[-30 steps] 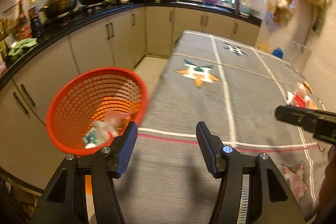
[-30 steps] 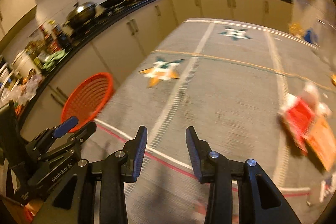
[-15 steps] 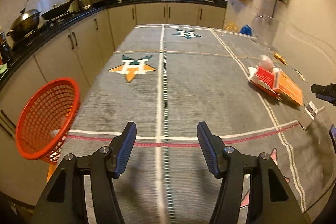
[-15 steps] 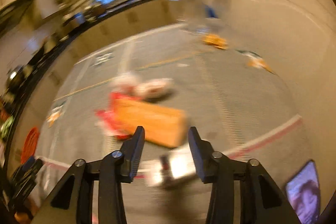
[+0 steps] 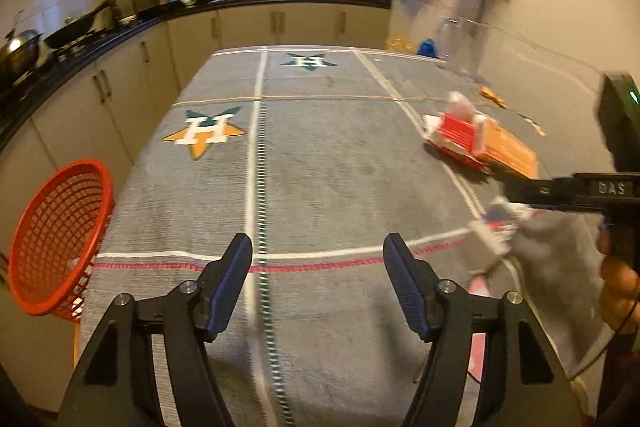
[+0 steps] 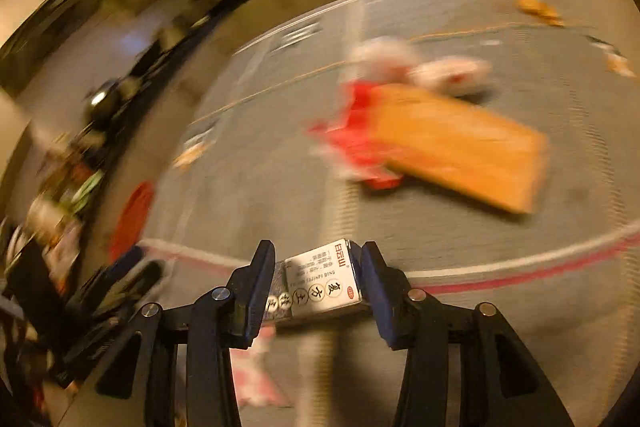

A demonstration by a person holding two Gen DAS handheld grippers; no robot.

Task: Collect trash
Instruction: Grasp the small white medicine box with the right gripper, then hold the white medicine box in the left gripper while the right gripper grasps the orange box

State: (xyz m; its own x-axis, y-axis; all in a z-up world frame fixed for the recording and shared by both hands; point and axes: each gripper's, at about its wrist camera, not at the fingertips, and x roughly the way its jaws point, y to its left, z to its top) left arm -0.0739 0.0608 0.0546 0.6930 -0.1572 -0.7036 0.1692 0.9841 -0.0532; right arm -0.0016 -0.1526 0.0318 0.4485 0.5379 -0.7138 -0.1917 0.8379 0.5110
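My right gripper (image 6: 316, 273) is shut on a small white medicine box (image 6: 320, 285) with printed characters, held above the grey tablecloth. The box also shows blurred in the left wrist view (image 5: 500, 223), under the right gripper's black body (image 5: 576, 187). An orange box (image 5: 506, 149) and a red box (image 5: 456, 137) with crumpled white wrappers lie on the right of the table. They also show in the right wrist view, the orange box (image 6: 456, 147) ahead. My left gripper (image 5: 318, 283) is open and empty over the near table. The red mesh basket (image 5: 56, 239) hangs at the table's left edge.
The grey tablecloth (image 5: 320, 167) has star patterns and stripes. Small wrappers (image 5: 494, 97) lie near the far right wall. Kitchen counters with pots (image 5: 20, 51) run along the left and back. The right wrist view is motion-blurred.
My right gripper swung right from the basket side to the trash and closed on the small white box. My left gripper turned right, so the basket slid to the left edge.
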